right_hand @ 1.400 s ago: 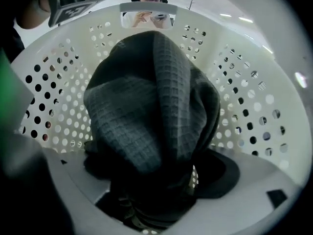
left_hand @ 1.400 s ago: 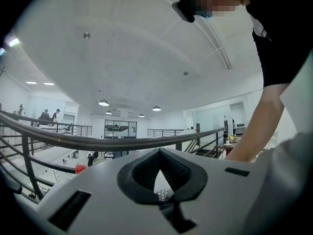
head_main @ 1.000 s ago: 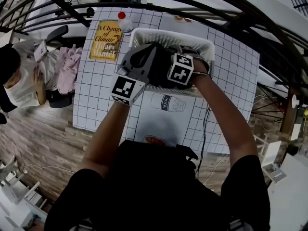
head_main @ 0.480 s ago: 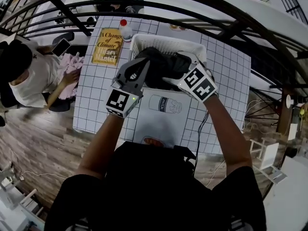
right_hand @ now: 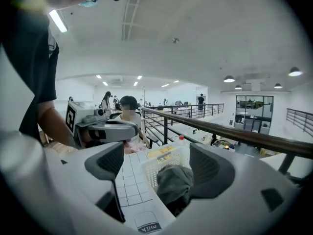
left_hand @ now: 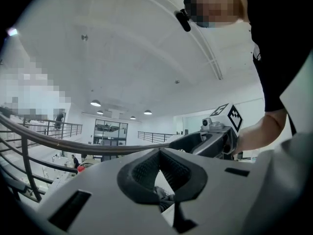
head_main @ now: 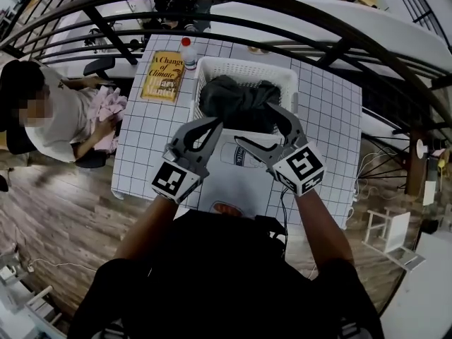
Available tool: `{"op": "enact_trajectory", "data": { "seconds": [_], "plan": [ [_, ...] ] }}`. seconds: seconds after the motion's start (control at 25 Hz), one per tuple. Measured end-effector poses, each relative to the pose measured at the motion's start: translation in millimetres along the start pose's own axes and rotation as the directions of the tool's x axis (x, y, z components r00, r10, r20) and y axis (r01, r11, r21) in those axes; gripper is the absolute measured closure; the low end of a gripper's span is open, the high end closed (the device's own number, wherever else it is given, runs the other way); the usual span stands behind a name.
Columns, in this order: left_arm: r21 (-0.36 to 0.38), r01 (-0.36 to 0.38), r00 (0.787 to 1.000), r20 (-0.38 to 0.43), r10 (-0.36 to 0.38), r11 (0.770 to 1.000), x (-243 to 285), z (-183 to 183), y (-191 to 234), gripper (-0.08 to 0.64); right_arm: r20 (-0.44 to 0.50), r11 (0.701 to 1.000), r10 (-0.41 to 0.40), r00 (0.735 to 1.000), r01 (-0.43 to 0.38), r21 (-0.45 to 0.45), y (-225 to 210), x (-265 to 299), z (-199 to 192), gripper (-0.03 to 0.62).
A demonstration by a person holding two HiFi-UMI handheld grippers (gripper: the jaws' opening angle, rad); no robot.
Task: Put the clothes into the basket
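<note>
Clothes (head_main: 234,99) in basket (head_main: 247,65) beside "milk" print (right_hand: 149,226)

The clothes (head_main: 236,97) are soft, matt dark-grey cloth in a white plastic basket (head_main: 244,67) with lattice walls. The desk (head_main: 141,140) looks smooth; the floor (head_main: 56,210) is wood.

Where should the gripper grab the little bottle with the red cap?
Probably the bottle by its round body, just under the cap, coming from above: it stands upright, with the basket close on one side and the book on the other.
</note>
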State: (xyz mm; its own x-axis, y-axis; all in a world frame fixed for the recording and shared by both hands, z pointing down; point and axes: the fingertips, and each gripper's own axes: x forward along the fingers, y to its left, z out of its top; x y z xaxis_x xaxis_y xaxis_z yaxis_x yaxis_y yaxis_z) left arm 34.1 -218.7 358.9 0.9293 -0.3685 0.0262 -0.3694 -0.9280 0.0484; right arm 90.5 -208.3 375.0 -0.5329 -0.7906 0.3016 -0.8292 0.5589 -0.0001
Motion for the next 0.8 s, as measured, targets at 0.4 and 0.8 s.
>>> {"op": "enact_trajectory", "data": {
  "seconds": [0.4,0.8],
  "plan": [
    [-0.006,0.077,0.997,0.006,-0.077,0.997,-32,14,-43,0.561,0.191,0.999,-0.006,0.982,-0.002,0.042,62,-42,17,0.442],
    [-0.023,0.147,0.989,0.011,-0.147,0.989,-46,30,-72,0.561,0.261,0.992,-0.117,0.958,0.104,0.065,77,-69,24,0.575]
  ]
}}
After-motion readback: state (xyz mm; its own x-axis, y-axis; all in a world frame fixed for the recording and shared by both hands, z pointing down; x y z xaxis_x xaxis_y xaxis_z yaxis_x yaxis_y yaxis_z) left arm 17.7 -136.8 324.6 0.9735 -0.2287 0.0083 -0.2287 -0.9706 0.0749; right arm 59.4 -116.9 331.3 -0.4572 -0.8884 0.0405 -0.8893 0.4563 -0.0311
